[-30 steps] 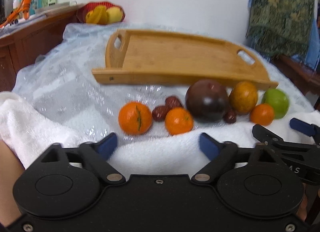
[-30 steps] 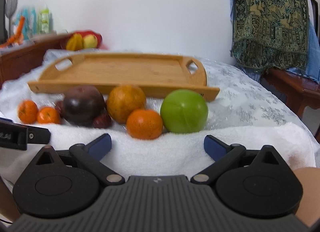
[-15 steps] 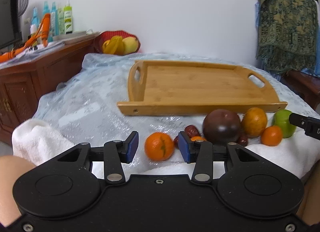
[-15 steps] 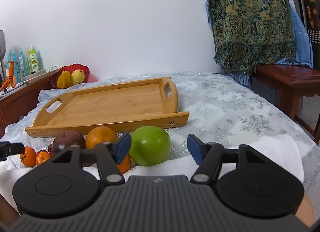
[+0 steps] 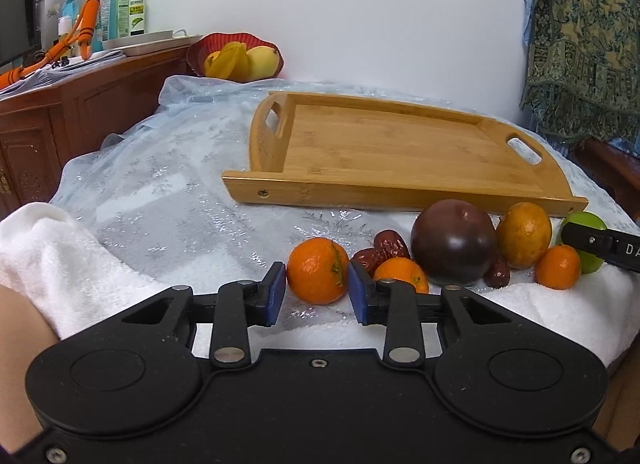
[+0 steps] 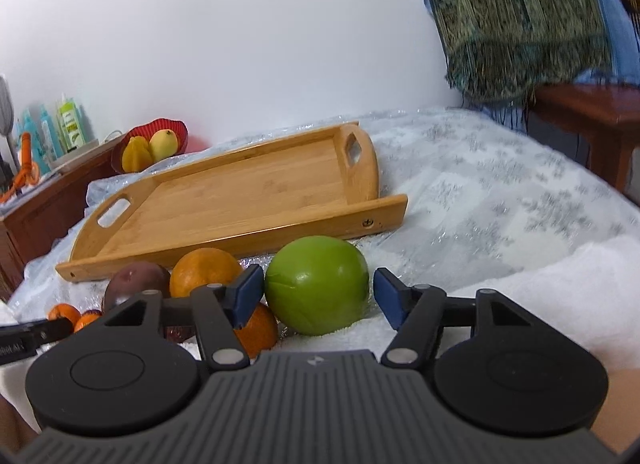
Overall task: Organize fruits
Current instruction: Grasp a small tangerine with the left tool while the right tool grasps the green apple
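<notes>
Fruits lie in a loose row along the near edge of a tabletop (image 5: 168, 200) covered in clear plastic over a snowflake-patterned cloth, partly on a white towel (image 5: 560, 304). At the left end, a small mandarin (image 5: 318, 270) sits between the blue pads of the left gripper (image 5: 316, 292). Its jaws have just been closing; the pads now stand just beside the mandarin on both sides, and whether they press on it I cannot tell. To the right come red dates (image 5: 384, 248), a second small mandarin (image 5: 400, 272), a large dark purple fruit (image 5: 454, 242), an orange (image 5: 524, 234), and another small mandarin (image 5: 558, 267). At the right end a green apple (image 6: 318, 284) rests between the pads of the right gripper (image 6: 320, 296). Those jaws have narrowed from wide open to about half; the left pad is at the apple's skin, the right pad a little apart from it. Just beyond the fruits, an empty bamboo tray (image 5: 400, 144) with cut-out handles lies flat. Farther left, a red bowl (image 5: 236, 60) of yellow fruit sits on a wooden sideboard (image 5: 60, 112).
</notes>
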The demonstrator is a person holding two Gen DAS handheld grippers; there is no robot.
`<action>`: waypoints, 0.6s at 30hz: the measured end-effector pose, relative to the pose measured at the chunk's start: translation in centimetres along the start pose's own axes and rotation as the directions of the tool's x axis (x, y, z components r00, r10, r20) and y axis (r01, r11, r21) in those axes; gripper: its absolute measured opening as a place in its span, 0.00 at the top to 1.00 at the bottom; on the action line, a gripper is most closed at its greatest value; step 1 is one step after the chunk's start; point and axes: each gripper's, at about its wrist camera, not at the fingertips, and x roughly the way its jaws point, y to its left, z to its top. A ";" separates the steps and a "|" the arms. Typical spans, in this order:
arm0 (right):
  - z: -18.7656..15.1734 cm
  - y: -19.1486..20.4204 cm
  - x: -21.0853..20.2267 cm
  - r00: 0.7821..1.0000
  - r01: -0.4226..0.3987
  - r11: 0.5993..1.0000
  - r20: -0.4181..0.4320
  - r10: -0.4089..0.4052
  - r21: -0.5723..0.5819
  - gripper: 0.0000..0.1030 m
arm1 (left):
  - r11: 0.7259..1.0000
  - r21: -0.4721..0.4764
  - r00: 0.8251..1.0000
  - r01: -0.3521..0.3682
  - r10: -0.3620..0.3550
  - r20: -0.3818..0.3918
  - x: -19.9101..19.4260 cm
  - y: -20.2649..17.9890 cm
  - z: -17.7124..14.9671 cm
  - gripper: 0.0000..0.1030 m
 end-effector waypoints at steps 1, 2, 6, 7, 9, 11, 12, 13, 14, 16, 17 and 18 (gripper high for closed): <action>0.0 -0.1 0.2 1.000 -0.003 1.000 -0.004 0.004 0.009 0.33 | 1.000 0.002 1.000 -0.002 0.002 0.001 0.2 -0.1 0.0 0.68; 0.0 -0.2 0.4 1.000 -0.007 1.000 -0.007 0.007 0.013 0.33 | 1.000 0.002 1.000 -0.004 0.004 -0.002 0.5 -0.2 0.0 0.68; 0.0 -0.7 1.1 0.999 -0.030 0.999 -0.015 0.031 0.035 0.33 | 1.000 -0.016 1.000 -0.008 0.007 -0.029 1.7 0.0 -0.4 0.65; 0.0 -0.8 1.2 0.999 -0.034 0.999 -0.017 0.034 0.041 0.33 | 1.000 -0.017 1.000 -0.008 0.007 -0.016 1.7 0.1 -0.5 0.65; 0.0 -0.7 1.3 0.999 -0.032 0.999 -0.014 0.033 0.035 0.36 | 1.000 0.001 1.000 -0.008 0.008 -0.005 1.9 -0.1 -0.5 0.65; -0.1 -0.5 1.4 1.000 -0.025 0.999 -0.008 0.026 0.028 0.40 | 1.000 0.016 1.000 -0.004 0.004 0.006 2.0 -0.2 -0.4 0.65; -0.1 -0.5 1.4 1.000 -0.023 0.999 -0.002 0.023 0.028 0.40 | 1.000 0.020 1.000 0.001 -0.001 0.009 2.1 -0.2 -0.4 0.65; -0.2 -0.4 1.3 1.000 -0.021 0.999 0.005 0.021 0.030 0.40 | 1.000 0.020 1.000 0.001 -0.001 0.013 2.0 -0.2 -0.3 0.66; -0.3 -0.4 1.2 1.000 -0.017 0.999 0.015 0.017 0.030 0.40 | 1.000 0.022 1.000 -0.003 0.002 0.022 2.0 -0.2 -0.3 0.66; -0.5 0.1 0.9 0.999 0.006 1.000 0.043 -0.006 0.006 0.40 | 0.998 0.055 0.998 -0.015 0.012 0.063 1.5 -0.5 -0.1 0.67; -0.5 0.3 0.8 0.998 0.020 1.000 0.057 -0.020 -0.012 0.40 | 0.997 0.078 0.996 -0.021 0.014 0.092 1.1 -0.7 0.0 0.67; -0.5 0.5 0.8 0.997 0.032 0.999 0.072 -0.030 -0.029 0.40 | 0.995 0.101 0.993 -0.023 0.011 0.121 0.7 -0.9 0.3 0.67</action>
